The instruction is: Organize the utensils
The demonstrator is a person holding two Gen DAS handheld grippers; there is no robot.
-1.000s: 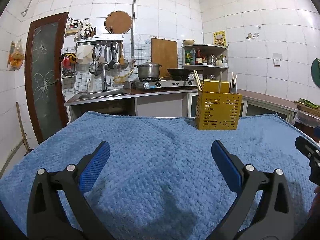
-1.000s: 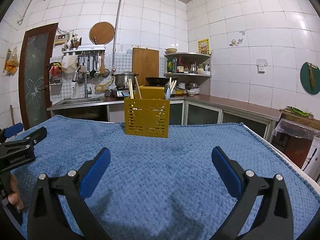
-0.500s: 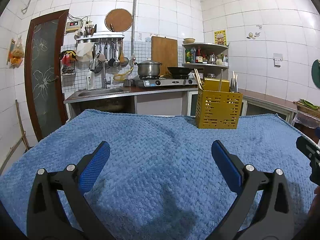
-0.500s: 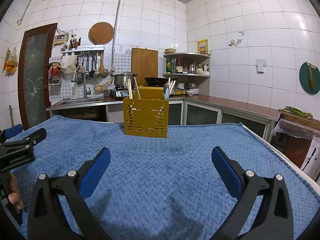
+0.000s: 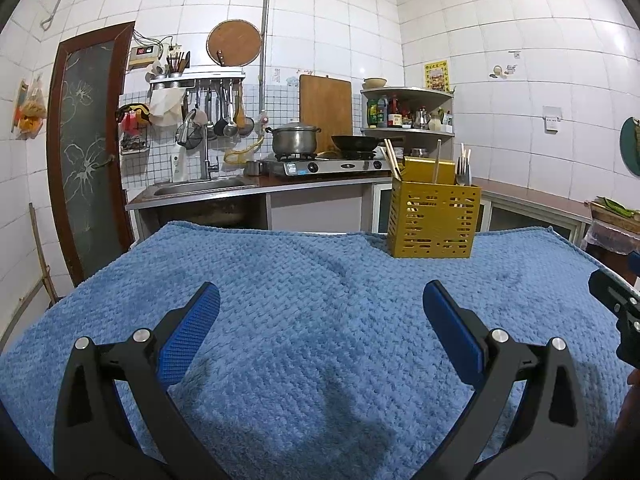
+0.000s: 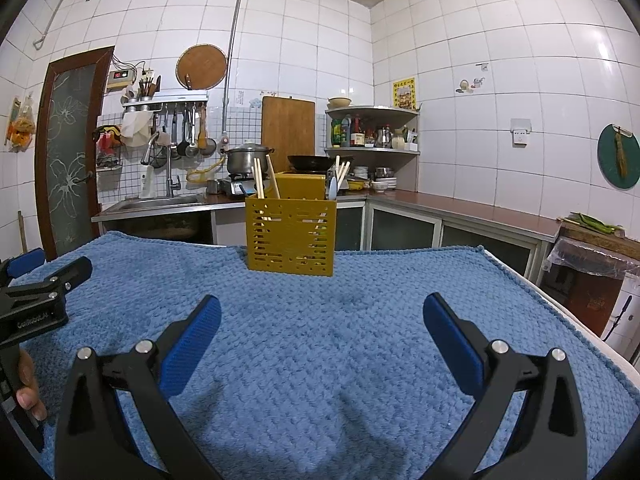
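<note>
White-tiled kitchen behind, with sink (image 5: 200, 188) and stove (image 5: 328, 166) along the back counter; blue towel (image 5: 320, 300) spread across the whole foreground in both views.

Left gripper (image 5: 320, 306) low at bottom centre of its view, fingers spread wide, nothing between the blue pads (image 5: 188, 336). Right gripper (image 6: 322, 308) likewise at bottom centre of its own view, fingers wide, empty.

Yellow caddy (image 5: 434, 222) upright on the towel's far edge, right of centre in the left view, dead centre in the right view. Chopsticks (image 6: 260, 180) leaning out of its left side, a fork (image 5: 463, 168) and more handles on its right.

No loose utensils visible anywhere on the towel. Judged from that: sorting apparently finished, or a pause before reaching into the caddy. Next move, if any: advance one gripper toward the caddy, well apart from both for now, and narrow onto a single handle from above without tipping the caddy.

Left view alone: fork tines clear above the rim, part of the right gripper at the right edge. Right view alone: a pale spoon (image 6: 333, 190) on the caddy's right, the long right-hand counter (image 6: 460, 212), the left gripper at the left edge with a hand (image 6: 30, 384) on its grip.
</note>
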